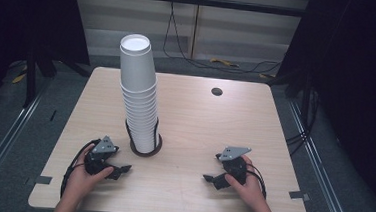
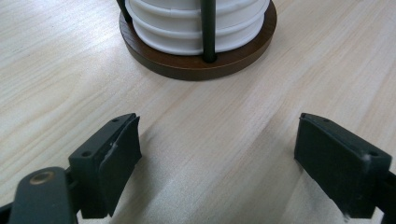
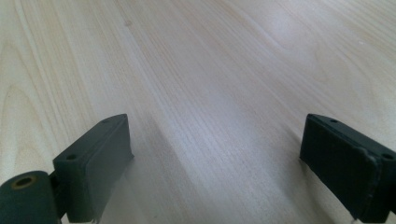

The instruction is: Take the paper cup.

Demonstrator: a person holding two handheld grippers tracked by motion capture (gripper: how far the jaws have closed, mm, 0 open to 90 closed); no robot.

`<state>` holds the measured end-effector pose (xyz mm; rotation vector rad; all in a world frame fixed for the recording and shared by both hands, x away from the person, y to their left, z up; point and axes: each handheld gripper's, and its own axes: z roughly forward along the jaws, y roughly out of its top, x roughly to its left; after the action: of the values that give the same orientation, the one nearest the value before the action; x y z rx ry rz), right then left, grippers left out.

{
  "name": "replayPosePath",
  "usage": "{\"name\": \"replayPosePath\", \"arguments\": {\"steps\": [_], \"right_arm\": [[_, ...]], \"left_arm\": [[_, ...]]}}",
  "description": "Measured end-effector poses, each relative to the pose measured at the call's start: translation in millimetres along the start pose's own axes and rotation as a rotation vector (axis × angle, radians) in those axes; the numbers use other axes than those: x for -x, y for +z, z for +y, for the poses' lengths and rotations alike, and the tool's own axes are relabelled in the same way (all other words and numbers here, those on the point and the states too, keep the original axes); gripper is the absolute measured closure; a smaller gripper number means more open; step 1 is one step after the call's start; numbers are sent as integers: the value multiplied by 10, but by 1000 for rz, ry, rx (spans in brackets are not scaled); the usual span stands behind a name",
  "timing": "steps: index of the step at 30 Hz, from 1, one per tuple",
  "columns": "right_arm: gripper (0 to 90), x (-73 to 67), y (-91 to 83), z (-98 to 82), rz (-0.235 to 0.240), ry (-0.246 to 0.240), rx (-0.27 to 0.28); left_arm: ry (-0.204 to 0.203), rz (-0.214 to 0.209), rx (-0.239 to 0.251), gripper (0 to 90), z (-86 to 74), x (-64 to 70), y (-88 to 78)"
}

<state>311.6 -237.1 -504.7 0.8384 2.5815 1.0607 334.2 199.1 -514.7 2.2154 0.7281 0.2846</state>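
Since both tools rest low on the table (image 1: 195, 121) with jaws spread wide and empty, the work ahead looks like lifting a cup off the stack of white cups (image 1: 139, 90), which stands in its wooden holder (image 2: 196, 65) at about one o'clock from the left gripper (image 1: 124, 170). Judging by that, the right gripper (image 1: 210, 179), well apart at three o'clock, should steady the base while the left takes the top cup squarely, not tilted.

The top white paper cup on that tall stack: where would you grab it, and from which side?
Probably by its upper wall just under the flat top, tool jaws spread on either side. The white paper cup sits upside down, highest on the stack of white paper cups, clear of the black wire holder near the base. The left tool is nearer.
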Motion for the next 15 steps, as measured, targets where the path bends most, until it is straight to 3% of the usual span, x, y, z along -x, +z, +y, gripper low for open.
{"name": "replayPosePath", "arguments": {"steps": [8,10,11,12,14,15], "right_arm": [[82,0,0,0,0,0,0],[82,0,-1,0,0,0,0],[84,1,-1,1,1,1,0],[86,3,-2,0,5,5,1],[86,1,1,4,10,3,1],[92,-2,8,12,21,2,4]], "left_arm": [[-1,-15,2,118,3,8,7],[-44,-22,15,127,0,-2,-12],[-108,-62,33,130,5,-1,-13],[-119,-81,41,143,24,-11,-33],[-109,-68,50,151,85,-23,-111],[-119,-81,67,151,117,-44,-167]]}}
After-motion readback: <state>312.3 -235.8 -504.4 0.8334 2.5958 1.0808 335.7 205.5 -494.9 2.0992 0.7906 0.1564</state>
